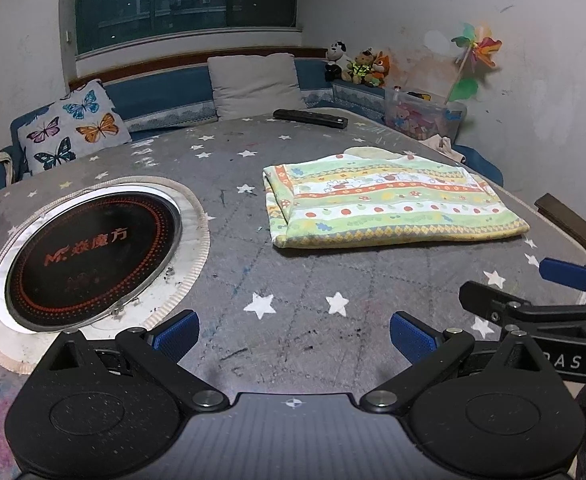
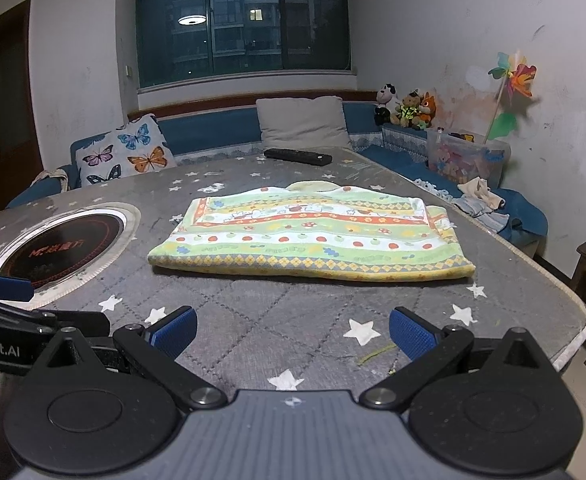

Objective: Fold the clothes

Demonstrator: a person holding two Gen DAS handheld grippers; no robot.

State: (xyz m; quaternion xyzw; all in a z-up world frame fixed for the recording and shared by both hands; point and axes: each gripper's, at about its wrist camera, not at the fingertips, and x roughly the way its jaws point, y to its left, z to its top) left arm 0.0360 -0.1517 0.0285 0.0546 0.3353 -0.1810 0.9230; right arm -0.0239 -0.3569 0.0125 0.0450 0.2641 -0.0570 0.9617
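A striped, fruit-print child's garment (image 2: 313, 236) lies flat and already folded over on the star-patterned table cover (image 2: 253, 320), right of the built-in induction hob (image 1: 93, 256). The left gripper (image 1: 293, 338) and right gripper (image 2: 293, 332) hover short of its near edge, jaws wide apart and empty. The soft, light cotton looks likely to sag and slide; pinching both near corners seems the surest hold.

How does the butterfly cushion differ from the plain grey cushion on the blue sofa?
The butterfly cushion is white with coloured butterflies and stands tilted at the sofa's left end. The grey cushion is plain, without pattern, and sits straighter under the window. Both lean against the sofa's back.
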